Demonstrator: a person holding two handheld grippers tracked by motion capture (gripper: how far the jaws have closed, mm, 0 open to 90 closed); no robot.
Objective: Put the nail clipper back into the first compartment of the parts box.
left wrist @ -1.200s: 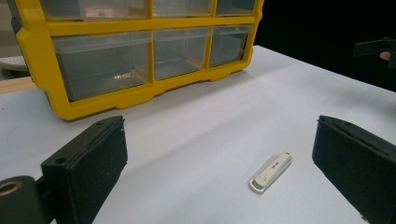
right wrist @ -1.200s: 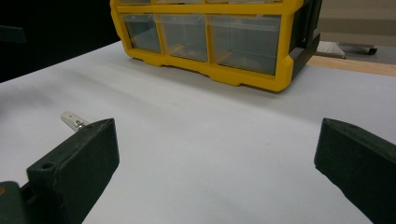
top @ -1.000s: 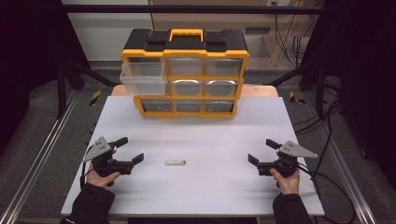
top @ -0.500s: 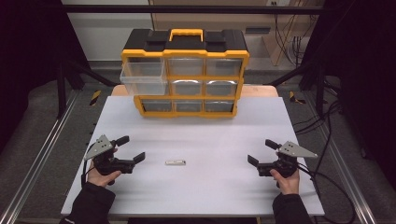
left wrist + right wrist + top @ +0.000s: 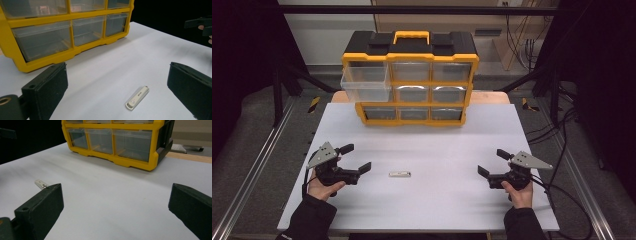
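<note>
A small white USB stick point(image 5: 400, 174) lies flat on the white table point(image 5: 432, 210), near the middle of its front half. My left gripper point(image 5: 356, 158) is open just left of the stick, jaws wide apart and pointing at it. In the left gripper view the stick point(image 5: 137, 98) lies ahead between the spread jaws of the left gripper point(image 5: 117, 77), untouched. My right gripper point(image 5: 492, 162) stands open well to the right of the stick with nothing in it. The right gripper view has the stick point(image 5: 40, 184) beyond the left jaw of the right gripper point(image 5: 117, 200).
A yellow and black drawer organizer point(image 5: 410, 80) with clear drawers stands at the table's far edge. Its top left drawer point(image 5: 365, 84) is pulled out. Dark floor, metal rails and cables surround the table.
My left gripper has edged slightly right toward the stick. The right gripper and the stick have not moved.
</note>
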